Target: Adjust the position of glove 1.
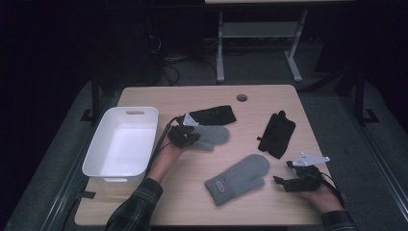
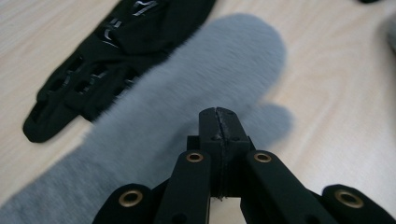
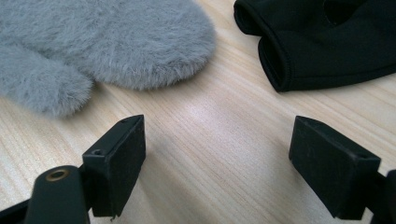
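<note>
The left gripper (image 1: 185,136), jaws pressed together, appears to pinch the near grey mitten (image 1: 211,136) at its cuff; the mitten's length runs rightward, away from the white bin (image 1: 120,142) on the gripper's left. The right gripper (image 1: 288,182) rests with jaws spread wide, empty, just beside the second grey mitten (image 1: 238,178).

Fuzzy grey mitten (image 2: 187,93) (fleece), matt wood table (image 2: 336,84).
</note>
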